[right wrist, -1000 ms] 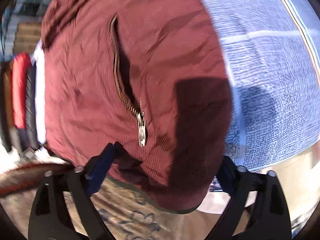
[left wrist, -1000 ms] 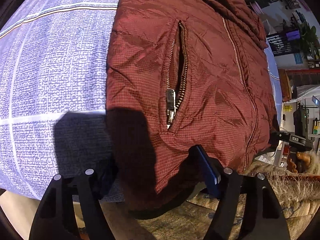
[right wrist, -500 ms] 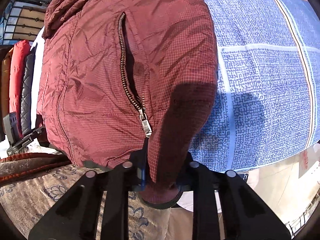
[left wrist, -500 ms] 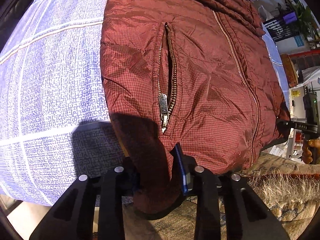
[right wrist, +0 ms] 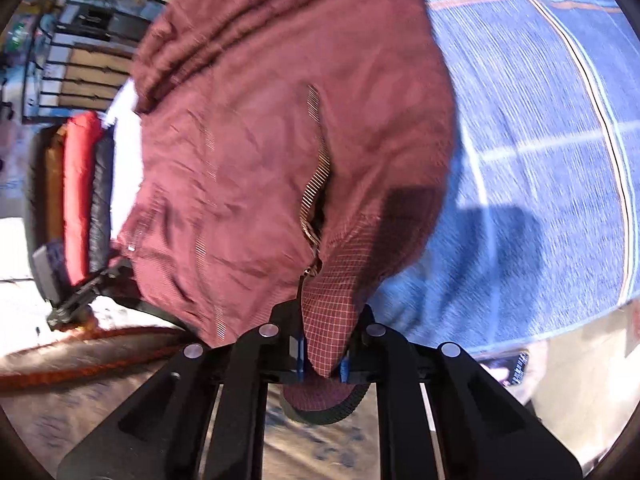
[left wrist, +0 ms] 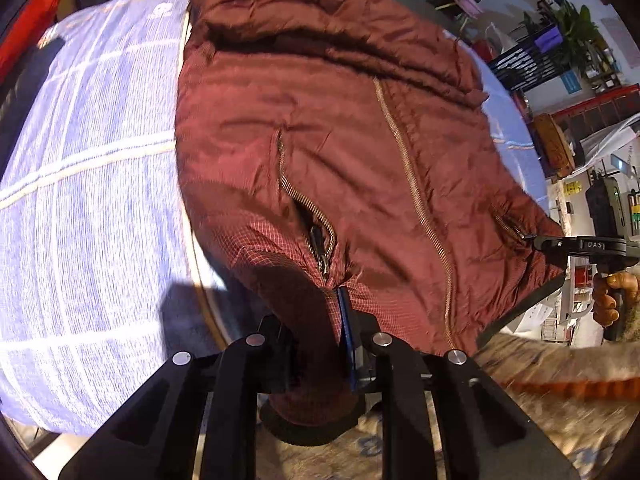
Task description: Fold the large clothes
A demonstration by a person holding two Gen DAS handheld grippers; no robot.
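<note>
Pinching jacket [left wrist: 360, 160] hem corners: L gripper [left wrist: 320, 360] & R gripper [right wrist: 322, 356].

Right gripper [right wrist: 322, 354]: closed on hem corner of the maroon jacket [right wrist: 256, 168].
Pocket zipper [right wrist: 316, 184]: just above the gripper.
Blue sheet [right wrist: 540, 184]: under jacket, right of it.
</note>
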